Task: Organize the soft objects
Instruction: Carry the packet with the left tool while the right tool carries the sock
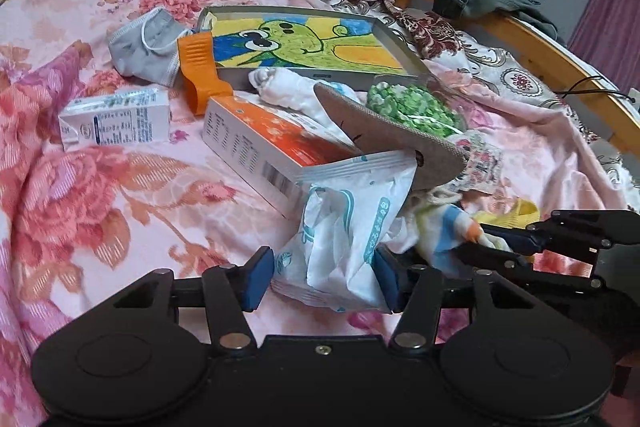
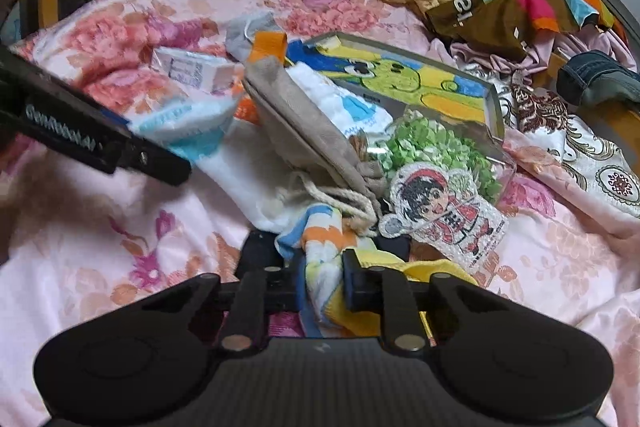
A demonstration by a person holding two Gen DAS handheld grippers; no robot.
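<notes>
Soft objects lie heaped on a pink floral bedsheet (image 1: 100, 187), just ahead of both sets of jaws. Left gripper (image 1: 324, 277): jaws about half open, blue pads pressing both sides of a crinkly white plastic tissue pack with teal print (image 1: 344, 239); pack is squeezed and puckered between them. Right gripper (image 2: 322, 281): jaws nearly closed, pinching a soft terry cloth with blue, orange and yellow patches (image 2: 320, 259); the cloth bunches up through the gap.

Beyond the left jaws: one glossy orange-and-white cardboard box (image 1: 264, 143), its near corner touching the tissue pack; one small white carton with printed label (image 1: 116, 119) further off left; one grey fabric face mask (image 1: 148, 47), crumpled; one orange plastic clip (image 1: 200, 71), ribbed.

Beyond the right jaws: one flat taupe felt pouch (image 2: 304, 131) with a cream drawstring cord, tilted over a folded white cloth (image 2: 340, 99); one beaded cartoon-figure patch (image 2: 444, 215), just right of the jaws; one clear plastic container (image 2: 492, 155) holding green crinkled material (image 2: 432, 147). One shallow grey metal tray (image 2: 496, 99) behind holds a crayon drawing of a green cartoon character (image 2: 400, 79).
</notes>
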